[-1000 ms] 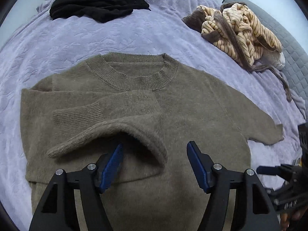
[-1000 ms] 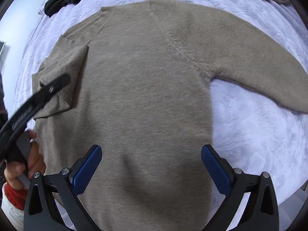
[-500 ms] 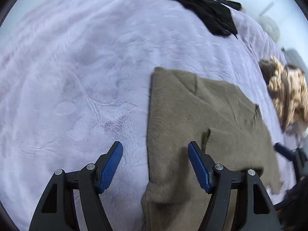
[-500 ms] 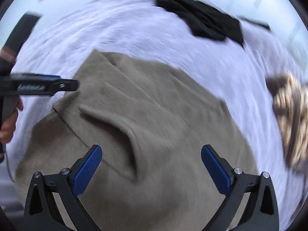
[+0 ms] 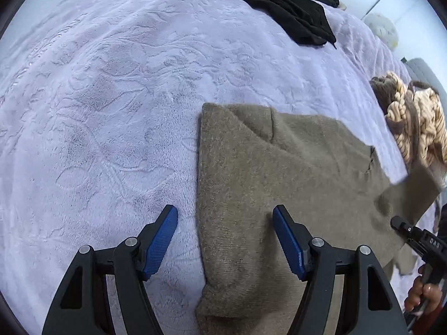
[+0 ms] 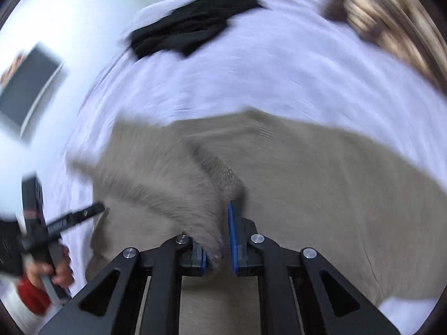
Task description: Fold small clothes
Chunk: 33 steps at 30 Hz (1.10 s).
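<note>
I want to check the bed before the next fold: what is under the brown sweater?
Under the brown sweater lies the lilac blanket, which shows all around it. Whatever else might be beneath is covered. The right gripper is closing on a fold of the sweater.

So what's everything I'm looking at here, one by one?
sweater: one, olive-brown, partly folded on the bed
bedspread: one, pale lilac, plush, under everything
black garment: one, crumpled, far side of the bed
striped garment: one, cream and brown, heaped at the right edge
dark screen: one, blurred, off the bed
left tongs: blue pads apart, straddling the sweater's edge
right tongs: closing on a bunched sweater fold
hand: one, red cuff, holding the left tongs
</note>
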### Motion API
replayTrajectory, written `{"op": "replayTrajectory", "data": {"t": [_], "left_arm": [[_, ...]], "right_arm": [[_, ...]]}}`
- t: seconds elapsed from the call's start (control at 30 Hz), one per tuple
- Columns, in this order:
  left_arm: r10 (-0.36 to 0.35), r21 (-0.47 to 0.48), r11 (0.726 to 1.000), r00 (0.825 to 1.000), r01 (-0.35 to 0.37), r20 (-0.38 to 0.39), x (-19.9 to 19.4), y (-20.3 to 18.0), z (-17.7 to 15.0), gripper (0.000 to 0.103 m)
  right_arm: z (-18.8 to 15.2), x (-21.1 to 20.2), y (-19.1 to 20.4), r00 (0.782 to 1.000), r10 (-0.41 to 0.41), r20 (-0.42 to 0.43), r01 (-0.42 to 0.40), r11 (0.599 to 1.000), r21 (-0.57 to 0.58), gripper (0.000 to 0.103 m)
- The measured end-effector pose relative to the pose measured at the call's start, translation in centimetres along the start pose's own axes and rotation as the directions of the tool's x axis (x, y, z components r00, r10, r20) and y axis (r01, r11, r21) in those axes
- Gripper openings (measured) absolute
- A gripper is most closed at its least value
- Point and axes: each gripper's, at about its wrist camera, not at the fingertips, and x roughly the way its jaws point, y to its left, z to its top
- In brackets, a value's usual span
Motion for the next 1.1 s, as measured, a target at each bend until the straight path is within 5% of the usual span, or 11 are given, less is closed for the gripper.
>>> {"op": "replayTrajectory", "data": {"t": [0.13, 0.3, 0.4, 0.43, 0.47, 0.5, 0.6, 0.7, 0.83, 0.93, 1.1], "left_arm": [[0.005, 0.001, 1.000, 1.000, -0.005, -0.017, 0.2, 0.1, -0.1, 0.071], [-0.053, -0.033, 0.998, 0.998, 0.052, -0.025, 0.5, 0.1, 1.7, 0.071], [-0.046, -0.025, 0.999, 0.999, 0.045, -0.019, 1.4, -0.6, 2.9, 0.069], [-0.037, -0.011, 0.999, 0.999, 0.037, -0.012, 1.6, -0.9, 3.0, 0.064], [-0.034, 0.005, 0.999, 0.999, 0.034, -0.010, 1.7, -1.1, 3.1, 0.032], [-0.054, 0.021, 0.998, 0.998, 0.054, -0.028, 2.1, -1.3, 3.2, 0.008], [-0.100, 0.002, 0.995, 0.995, 0.100, 0.020, 0.7, -0.8, 3.8, 0.008], [-0.129, -0.025, 0.991, 0.986, 0.132, 0.106, -1.5, 1.3, 4.9, 0.008], [-0.144, -0.031, 0.989, 0.988, 0.146, 0.063, 0.0, 3.5, 5.3, 0.008], [-0.051, 0.065, 0.997, 0.998, 0.048, 0.048, 1.5, 2.6, 4.2, 0.009], [-0.081, 0.002, 0.997, 0.996, 0.081, 0.029, 0.0, 3.5, 4.4, 0.013]], "right_arm": [[-2.0, 1.1, -6.9, 0.993, 0.056, -0.101, -0.031, 0.972, 0.234, 0.029], [-2.4, -0.1, -7.0, 0.990, 0.131, -0.056, -0.111, 0.956, 0.271, 0.060], [-2.3, 0.3, -7.0, 0.989, 0.140, -0.052, -0.118, 0.948, 0.296, 0.060], [-2.3, 0.5, -6.9, 0.989, 0.141, -0.050, -0.120, 0.946, 0.301, 0.060], [-2.3, 0.6, -6.5, 0.989, 0.139, -0.049, -0.118, 0.946, 0.303, 0.060], [-2.4, 0.9, -6.2, 0.990, 0.134, -0.050, -0.113, 0.947, 0.300, 0.059], [-2.4, 1.3, -5.0, 0.990, 0.123, -0.074, -0.097, 0.953, 0.286, 0.009], [-1.0, 1.0, -3.5, 0.983, 0.178, -0.045, -0.161, 0.954, 0.251, 0.009], [0.5, 1.3, -1.6, 0.978, 0.207, -0.016, -0.201, 0.966, 0.163, 0.009], [-0.5, 3.1, -3.4, 0.986, 0.158, -0.050, -0.143, 0.965, 0.221, 0.009], [-1.9, 3.2, -6.1, 0.982, 0.184, -0.052, -0.158, 0.932, 0.326, 0.010]]}}
